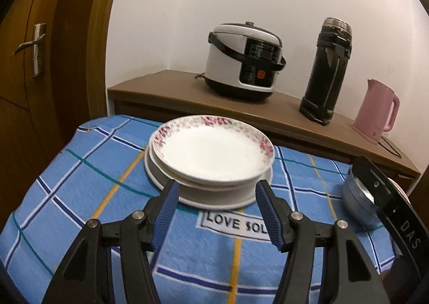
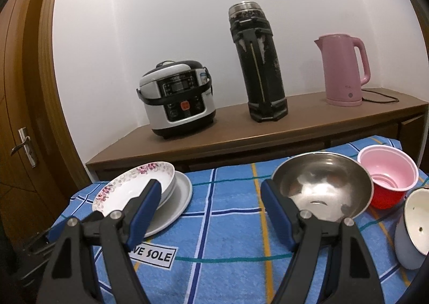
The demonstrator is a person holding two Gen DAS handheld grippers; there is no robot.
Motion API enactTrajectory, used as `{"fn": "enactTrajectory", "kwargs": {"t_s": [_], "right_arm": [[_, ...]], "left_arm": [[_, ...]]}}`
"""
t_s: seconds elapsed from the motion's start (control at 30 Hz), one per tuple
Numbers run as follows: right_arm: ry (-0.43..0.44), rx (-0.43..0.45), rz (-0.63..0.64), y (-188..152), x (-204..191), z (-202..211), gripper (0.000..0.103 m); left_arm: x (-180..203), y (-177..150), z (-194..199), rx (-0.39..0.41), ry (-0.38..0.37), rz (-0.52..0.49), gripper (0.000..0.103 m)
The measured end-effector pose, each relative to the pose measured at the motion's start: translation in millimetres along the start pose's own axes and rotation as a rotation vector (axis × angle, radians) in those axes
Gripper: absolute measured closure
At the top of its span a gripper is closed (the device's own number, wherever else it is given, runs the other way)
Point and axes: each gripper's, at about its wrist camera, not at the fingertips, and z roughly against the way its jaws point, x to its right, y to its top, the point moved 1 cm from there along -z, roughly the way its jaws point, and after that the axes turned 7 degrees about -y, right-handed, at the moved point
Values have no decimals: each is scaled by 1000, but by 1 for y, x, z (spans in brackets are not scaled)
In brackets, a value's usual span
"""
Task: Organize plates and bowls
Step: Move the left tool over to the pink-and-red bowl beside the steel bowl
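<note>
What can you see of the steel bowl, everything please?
The steel bowl looks like polished metal: round, shiny, with a thin rim and a reflective, empty inside. It sits upright on the blue checked cloth, right of the plate stack, with the red bowl close behind its right side. Neither tool holds it.

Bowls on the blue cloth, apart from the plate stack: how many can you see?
3. The steel bowl stands right of centre, the red bowl with pink inside just behind it on its right, and the white enamel bowl at the right edge.
</note>
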Motion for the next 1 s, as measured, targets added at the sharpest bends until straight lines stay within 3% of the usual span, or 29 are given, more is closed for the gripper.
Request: {"fn": "enactTrajectory", "kwargs": {"t_s": [0.47, 1.0], "right_arm": [[-24, -9, -7, -2, 28, 21, 25], [-84, -57, -55, -1, 83, 42, 25]], "left_arm": [[38, -13, 2, -39, -47, -64, 41], [96, -28, -1, -113, -159, -156, 41]]}}
